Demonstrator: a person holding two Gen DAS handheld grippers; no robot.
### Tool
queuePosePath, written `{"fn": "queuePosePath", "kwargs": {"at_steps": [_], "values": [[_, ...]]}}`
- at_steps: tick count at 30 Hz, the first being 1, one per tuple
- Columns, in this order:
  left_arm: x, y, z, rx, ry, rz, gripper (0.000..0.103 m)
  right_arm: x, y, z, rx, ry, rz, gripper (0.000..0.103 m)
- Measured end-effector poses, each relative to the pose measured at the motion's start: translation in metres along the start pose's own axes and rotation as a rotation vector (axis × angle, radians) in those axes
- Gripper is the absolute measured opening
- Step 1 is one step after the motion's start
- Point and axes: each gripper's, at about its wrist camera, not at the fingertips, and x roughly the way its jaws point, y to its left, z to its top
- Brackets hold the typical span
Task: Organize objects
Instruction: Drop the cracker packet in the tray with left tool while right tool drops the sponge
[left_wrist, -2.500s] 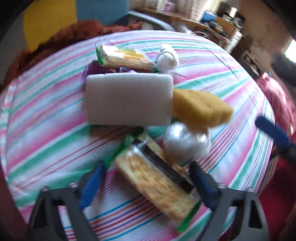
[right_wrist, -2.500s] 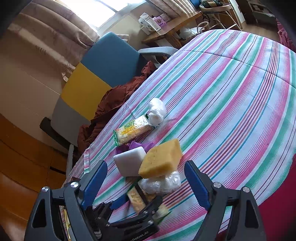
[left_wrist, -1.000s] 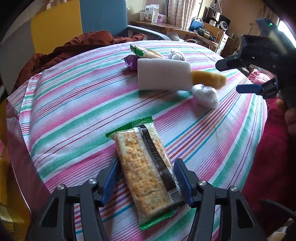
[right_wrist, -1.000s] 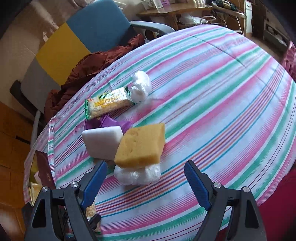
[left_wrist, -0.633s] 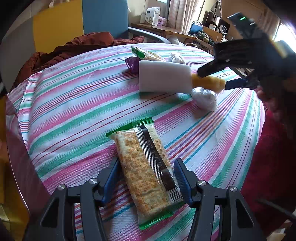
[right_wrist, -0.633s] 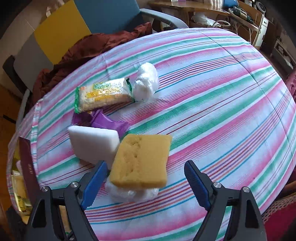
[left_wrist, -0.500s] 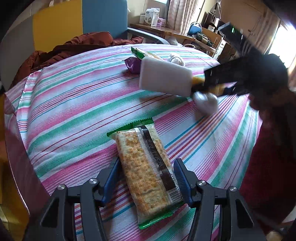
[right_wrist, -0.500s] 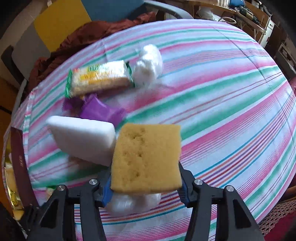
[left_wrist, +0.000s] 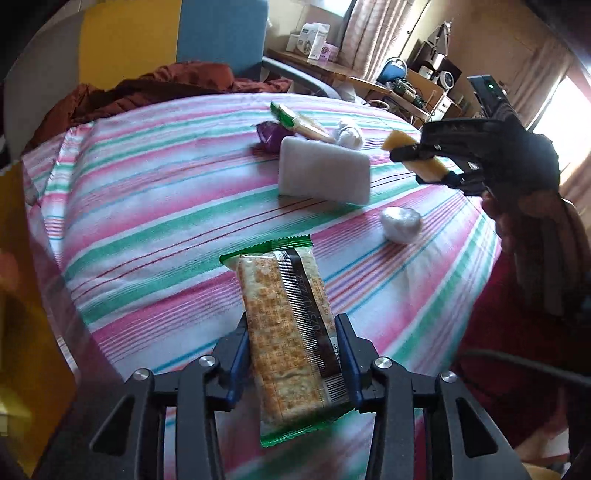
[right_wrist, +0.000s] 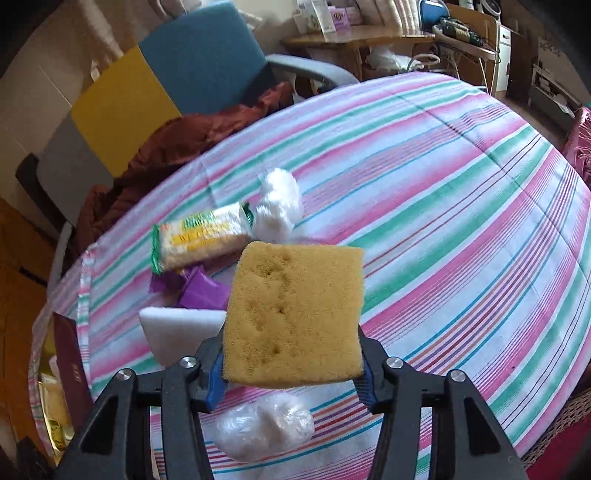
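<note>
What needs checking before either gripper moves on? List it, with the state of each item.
1. Left gripper on the cracker packet: ok; jaws closing, blue pads against both long edges.
2. Right gripper on the yellow sponge: ok; pads press both sides.
3. Sponge clear of the table: ok; held in the air above the white foam block.
4. Cracker packet clear of the striped tablecloth: cannot tell.
5. Clear plastic bundle left loose on the cloth: ok; untouched.
6. Place to put either item: cannot tell; none shows.
</note>
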Motion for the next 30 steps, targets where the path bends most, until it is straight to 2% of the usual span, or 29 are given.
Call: {"fn": "queuePosePath", "kwargs": {"at_steps": [3,7,11,14,16,20,23,27,30], "values": [[-0.022,-0.002,-0.001,0.002,-0.038,0.007,0.043,-0.012,-0.001,-0.001,0.006,-0.056,0.037,0.055],[-0.064,0.011,0.001,-0.020,-0.111,0.046,0.043,-0.027,0.009,-0.008,-0.020,-0.086,0.076,0.055],[-0.121,0.038,0.003,-0.035,-0.217,0.142,0.043,-0.043,0.028,-0.021,-0.078,-0.105,0.109,0.055],[-0.151,0.073,0.002,-0.053,-0.253,0.264,0.043,-0.057,0.061,-0.033,-0.161,-0.115,0.161,0.055],[-0.164,0.103,-0.002,-0.073,-0.251,0.361,0.043,-0.065,0.091,-0.044,-0.237,-0.119,0.203,0.055],[-0.174,0.152,-0.005,-0.095,-0.226,0.493,0.043,-0.080,0.151,-0.077,-0.391,-0.105,0.298,0.055],[-0.172,0.185,-0.008,-0.103,-0.200,0.550,0.043,-0.079,0.196,-0.105,-0.499,-0.060,0.369,0.055],[-0.156,0.223,-0.008,-0.085,-0.143,0.637,0.043,-0.066,0.238,-0.138,-0.590,0.009,0.420,0.055],[-0.141,0.232,-0.004,-0.035,-0.106,0.650,0.043,-0.052,0.259,-0.156,-0.631,0.054,0.433,0.055]]}}
